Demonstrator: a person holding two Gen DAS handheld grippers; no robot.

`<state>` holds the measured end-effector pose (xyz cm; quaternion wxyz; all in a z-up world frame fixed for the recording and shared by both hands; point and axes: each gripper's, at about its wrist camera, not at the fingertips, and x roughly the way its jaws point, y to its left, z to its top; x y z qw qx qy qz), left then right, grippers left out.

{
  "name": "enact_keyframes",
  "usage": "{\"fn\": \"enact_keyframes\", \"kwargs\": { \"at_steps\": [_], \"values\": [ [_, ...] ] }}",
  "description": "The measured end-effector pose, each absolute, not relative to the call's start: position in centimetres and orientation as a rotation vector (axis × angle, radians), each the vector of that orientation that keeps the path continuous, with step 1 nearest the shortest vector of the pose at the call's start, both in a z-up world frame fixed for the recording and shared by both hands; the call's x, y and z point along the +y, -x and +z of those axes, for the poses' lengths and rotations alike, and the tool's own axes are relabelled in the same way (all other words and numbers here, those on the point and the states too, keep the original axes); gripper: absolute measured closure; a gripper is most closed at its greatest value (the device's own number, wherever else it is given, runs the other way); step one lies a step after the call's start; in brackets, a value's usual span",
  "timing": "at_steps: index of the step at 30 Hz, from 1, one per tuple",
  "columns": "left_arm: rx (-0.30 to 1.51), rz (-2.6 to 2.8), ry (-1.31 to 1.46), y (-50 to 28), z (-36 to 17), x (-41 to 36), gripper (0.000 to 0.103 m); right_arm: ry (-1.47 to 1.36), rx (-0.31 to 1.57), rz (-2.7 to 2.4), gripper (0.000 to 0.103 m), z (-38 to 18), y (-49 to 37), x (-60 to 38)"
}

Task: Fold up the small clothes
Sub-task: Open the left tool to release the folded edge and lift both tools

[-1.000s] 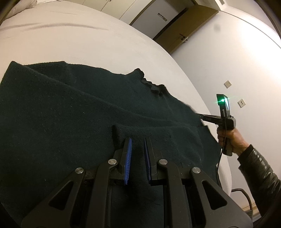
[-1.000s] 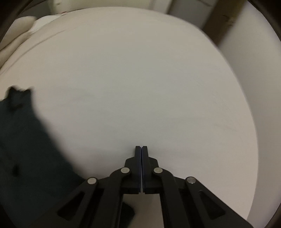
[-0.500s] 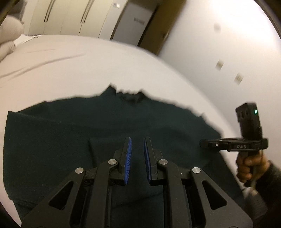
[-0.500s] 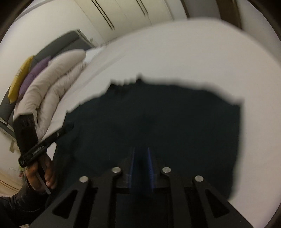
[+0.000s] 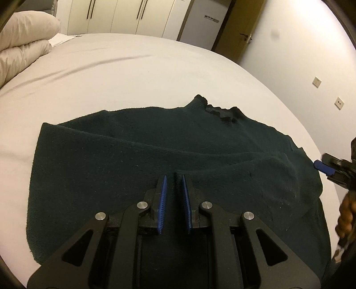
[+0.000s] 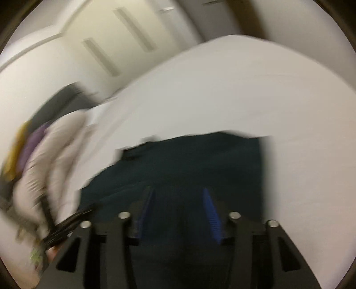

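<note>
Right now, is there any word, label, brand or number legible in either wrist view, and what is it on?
None can be read.
White cabinet: a small dark label near its top, too small to read.
Right wrist view: motion-blurred, no text visible.
Dark sweater: no tag or print visible.

A white bed (image 5: 133,73) is lying under pale pillows (image 5: 24,44), with wardrobe doors (image 5: 124,17) and a wooden door (image 5: 238,29) standing behind.
</note>
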<state>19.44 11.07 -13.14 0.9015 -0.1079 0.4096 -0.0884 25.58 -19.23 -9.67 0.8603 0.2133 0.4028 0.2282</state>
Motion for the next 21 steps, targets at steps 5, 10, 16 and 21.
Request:
{"fn": "enact_keyframes", "kwargs": {
  "at_steps": [5,10,16,21],
  "values": [
    [0.847,-0.191,0.245,-19.8,-13.1,11.8,0.089,-0.407,0.987,0.514,0.040,-14.3,-26.9,-18.2],
    [0.791,-0.184,0.259,-17.2,-10.6,13.8,0.089,-0.579,0.928,0.305,0.058,-13.2,-21.5,-27.5],
    [0.753,-0.201,0.404,-9.7,-7.5,16.7,0.089,-0.503,0.805,0.302,0.019,-7.5,-8.6,-32.7],
    [0.893,-0.229,0.490,-2.3,-8.8,18.0,0.089,-0.530,0.903,0.394,0.019,-8.6,-1.1,-33.1]
  ]
}}
